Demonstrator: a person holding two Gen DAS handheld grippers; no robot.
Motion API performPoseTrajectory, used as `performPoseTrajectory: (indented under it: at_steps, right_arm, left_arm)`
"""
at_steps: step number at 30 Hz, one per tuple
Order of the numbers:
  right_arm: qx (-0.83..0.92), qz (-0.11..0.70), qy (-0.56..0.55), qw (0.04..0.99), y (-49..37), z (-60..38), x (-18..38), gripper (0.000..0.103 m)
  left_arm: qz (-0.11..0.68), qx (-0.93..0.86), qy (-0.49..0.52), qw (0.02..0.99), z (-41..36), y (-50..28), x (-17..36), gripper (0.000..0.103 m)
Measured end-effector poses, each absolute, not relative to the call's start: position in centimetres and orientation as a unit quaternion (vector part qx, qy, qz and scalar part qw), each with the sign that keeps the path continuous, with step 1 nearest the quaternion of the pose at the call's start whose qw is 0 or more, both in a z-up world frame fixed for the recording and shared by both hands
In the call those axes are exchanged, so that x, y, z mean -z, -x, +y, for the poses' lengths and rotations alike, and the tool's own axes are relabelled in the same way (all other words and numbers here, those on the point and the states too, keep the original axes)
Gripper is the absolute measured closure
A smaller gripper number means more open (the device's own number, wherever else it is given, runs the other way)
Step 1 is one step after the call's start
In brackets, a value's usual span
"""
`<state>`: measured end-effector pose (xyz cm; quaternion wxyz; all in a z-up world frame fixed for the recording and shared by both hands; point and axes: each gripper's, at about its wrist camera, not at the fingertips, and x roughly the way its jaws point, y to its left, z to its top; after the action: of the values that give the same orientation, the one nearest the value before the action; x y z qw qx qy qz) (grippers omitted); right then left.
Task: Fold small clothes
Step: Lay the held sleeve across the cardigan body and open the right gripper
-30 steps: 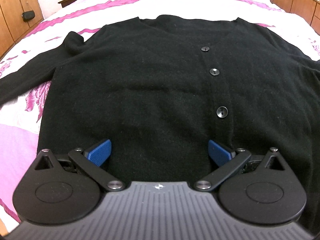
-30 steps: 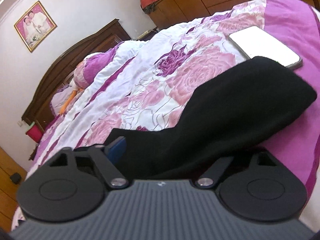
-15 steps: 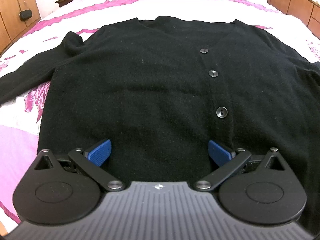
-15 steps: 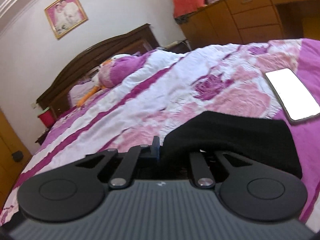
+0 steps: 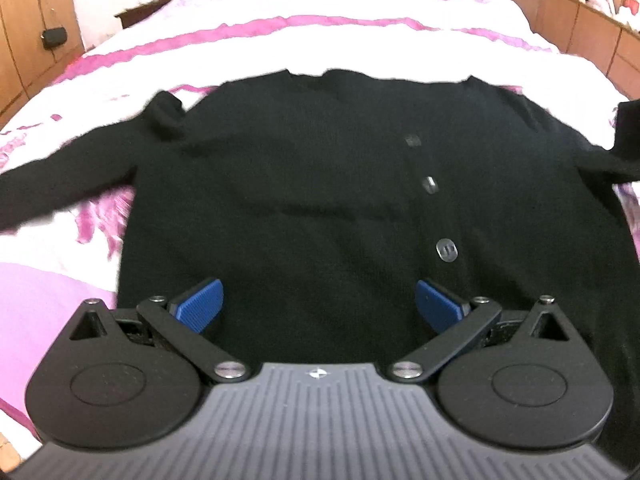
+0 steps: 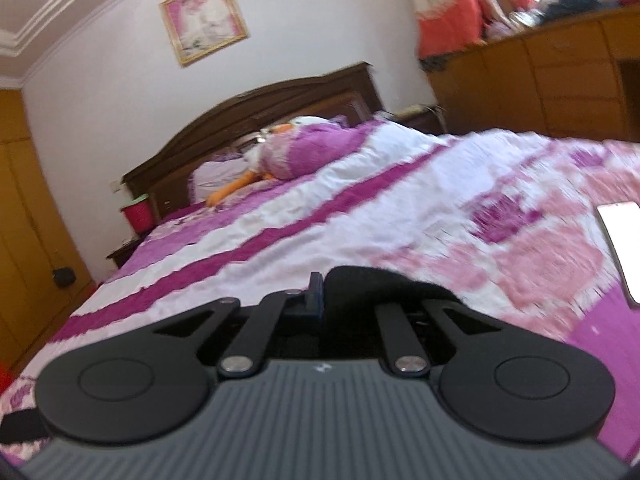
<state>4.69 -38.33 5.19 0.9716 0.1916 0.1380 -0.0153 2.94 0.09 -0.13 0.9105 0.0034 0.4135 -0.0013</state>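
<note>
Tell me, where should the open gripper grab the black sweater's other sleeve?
Best guess: near the cuff end of the flat sleeve, which runs off the picture's left edge. The left gripper hangs open above the cardigan; come from above, pinching across the sleeve's narrow width, since it lies flat on the bedspread.

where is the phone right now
The white-screened phone lies on the pink floral bedspread at the far right edge of the right wrist view, right of the black sleeve.
</note>
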Motion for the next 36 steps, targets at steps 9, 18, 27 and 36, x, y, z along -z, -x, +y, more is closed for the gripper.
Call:
performPoseTrajectory:
  at_steps: [9, 18, 27, 36]
  right_arm:
    - [-0.093, 0.135, -0.095, 0.982, -8.0, -27.2, -7.6, 0.095]
    - [-0.163, 0.256, -0.026, 0.952, -12.0, -17.4, -0.9, 0.095]
    - [-0.173, 0.328, -0.028, 0.928, -10.3, -15.9, 2.6, 0.090]
    - [-0.187, 0.329, -0.055, 0.924, -5.1, -19.7, -0.6, 0.063]
  left_arm:
    - [0.370, -0.038, 0.015, 0.928, 4.6, -1.9, -2.8, 0.000]
    - [0.369, -0.061, 0.019, 0.927, 8.3, -1.8, -2.4, 0.000]
    - [0.363, -0.053, 0.032, 0.930, 8.7, -2.2, -2.4, 0.000]
    - [0.343, -0.018, 0.003, 0.939, 5.2, -2.9, -3.8, 0.000]
